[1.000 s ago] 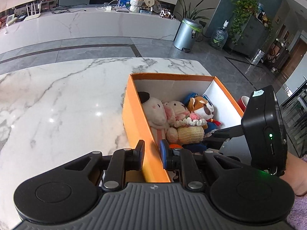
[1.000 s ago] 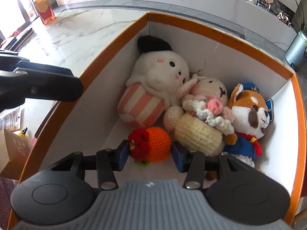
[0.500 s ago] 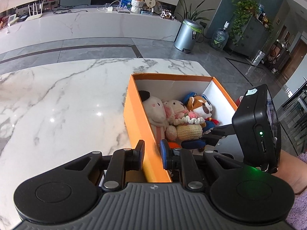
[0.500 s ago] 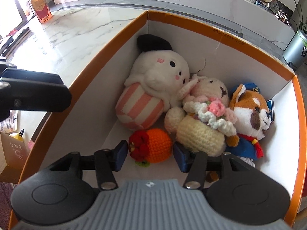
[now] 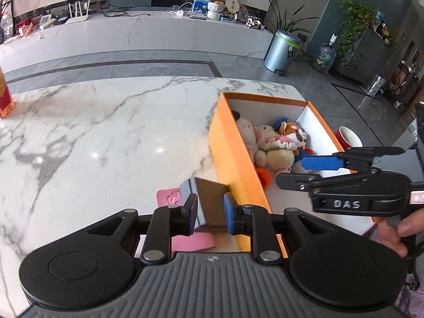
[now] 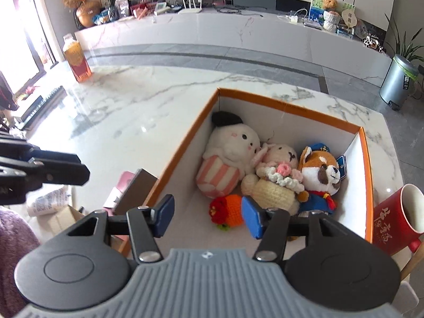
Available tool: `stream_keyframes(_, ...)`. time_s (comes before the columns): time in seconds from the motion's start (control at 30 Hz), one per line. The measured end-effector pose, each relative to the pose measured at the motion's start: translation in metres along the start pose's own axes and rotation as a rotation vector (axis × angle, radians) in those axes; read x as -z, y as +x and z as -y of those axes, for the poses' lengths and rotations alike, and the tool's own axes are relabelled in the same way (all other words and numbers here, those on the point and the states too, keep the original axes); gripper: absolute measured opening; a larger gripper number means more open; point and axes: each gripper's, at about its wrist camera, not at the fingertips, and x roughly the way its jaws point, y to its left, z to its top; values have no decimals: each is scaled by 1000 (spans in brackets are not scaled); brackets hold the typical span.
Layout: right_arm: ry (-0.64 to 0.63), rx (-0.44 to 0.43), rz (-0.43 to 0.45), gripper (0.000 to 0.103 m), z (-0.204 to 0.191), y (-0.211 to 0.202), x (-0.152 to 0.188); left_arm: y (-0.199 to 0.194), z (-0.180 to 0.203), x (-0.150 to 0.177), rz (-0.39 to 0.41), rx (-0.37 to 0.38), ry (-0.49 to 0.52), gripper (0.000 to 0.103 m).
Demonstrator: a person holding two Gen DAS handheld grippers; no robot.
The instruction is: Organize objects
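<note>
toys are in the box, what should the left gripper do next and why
Probably lower the left gripper onto the brown block lying outside the orange box and close on it. Its fingers have just been opening, with nothing pressed between them, and the block sits framed in their gap. The right gripper is open over the box, empty.

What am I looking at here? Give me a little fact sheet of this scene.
Surface: marble table
Container: orange box, open top
Inside: white plush, pink bunny, fox plush, cream crochet basket, orange crochet toy
Beside box: red mug on one side, brown block on the other
Left gripper: jaws just been opening, holding nothing
Right gripper: above the box, jaws just been opening, empty
</note>
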Motion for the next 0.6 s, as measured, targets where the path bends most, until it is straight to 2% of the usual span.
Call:
stream_keyframes(0.17, -6, -119, 42, 58, -38, -23, 13, -18, -23, 31, -5, -43, -109, 34)
stream_keyframes(0.33, -91, -187, 13, 51, -83, -16, 32, -25, -43, 58, 3, -48, -242, 35)
stream_keyframes(0.47, -204, -173, -11, 51, -111, -3, 43, -23, -51, 74, -23, -45, -273, 35)
stream_keyframes(0.6, -324, -169, -46, 53, -129, 17, 47, -19, -50, 79, -39, -94, -216, 35)
